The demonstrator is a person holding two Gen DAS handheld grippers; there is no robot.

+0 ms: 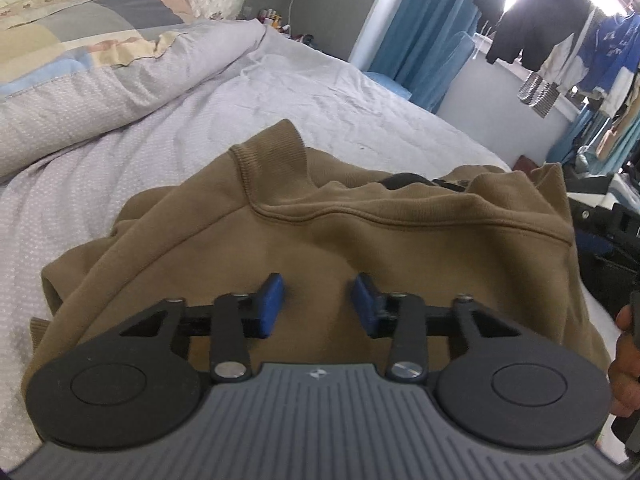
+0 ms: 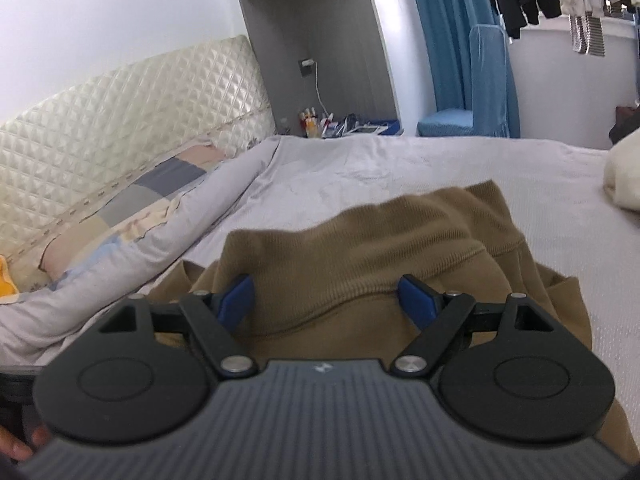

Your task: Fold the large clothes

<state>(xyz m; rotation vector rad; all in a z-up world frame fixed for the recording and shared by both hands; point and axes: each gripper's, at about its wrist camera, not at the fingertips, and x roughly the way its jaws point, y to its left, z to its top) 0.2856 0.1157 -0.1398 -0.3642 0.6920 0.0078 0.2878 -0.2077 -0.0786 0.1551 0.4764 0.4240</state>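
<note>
- Left wrist view: brown sweatshirt [image 1: 320,232] heaped on the near part of the bed [image 1: 360,104], ribbed collar at the far side.
- Left hand-held gripper [image 1: 318,304] over the sweatshirt, blue pads [image 1: 272,300] partly apart, no cloth pinched between them.
- Seen only here: fingers of a hand [image 1: 624,344] at the right edge.
- Right wrist view: right hand-held gripper [image 2: 326,300] spread wide over a ribbed band of the sweatshirt [image 2: 360,248], pads clear of it.
- Seen only here: quilted headboard [image 2: 120,112] far left, cream bundle [image 2: 624,176] far right.
</note>
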